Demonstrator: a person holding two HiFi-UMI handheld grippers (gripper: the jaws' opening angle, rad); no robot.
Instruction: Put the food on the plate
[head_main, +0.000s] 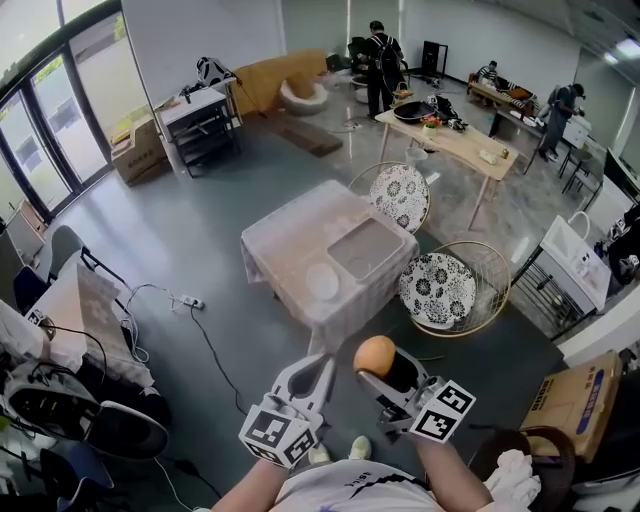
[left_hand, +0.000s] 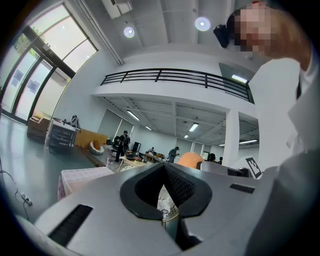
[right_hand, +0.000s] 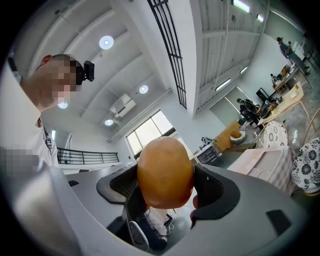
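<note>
A round orange-brown piece of food (head_main: 374, 354) (right_hand: 165, 172) sits between the black pads of my right gripper (head_main: 386, 368) (right_hand: 167, 186), which is shut on it and held up in the air close to my body. My left gripper (head_main: 322, 366) (left_hand: 162, 169) hangs beside it on the left, jaws shut with nothing between them. Ahead and below stands a small table (head_main: 285, 235) under a pale cloth. On it lie a white plate (head_main: 322, 282) and a grey tray (head_main: 340, 262). Both grippers are well short of the table.
Two round chairs with patterned cushions (head_main: 400, 197) (head_main: 437, 288) stand right of the table. A power strip and cable (head_main: 190, 301) lie on the floor at left. A cardboard box (head_main: 575, 400) is at right. A wooden table (head_main: 455, 142) with people stands farther back.
</note>
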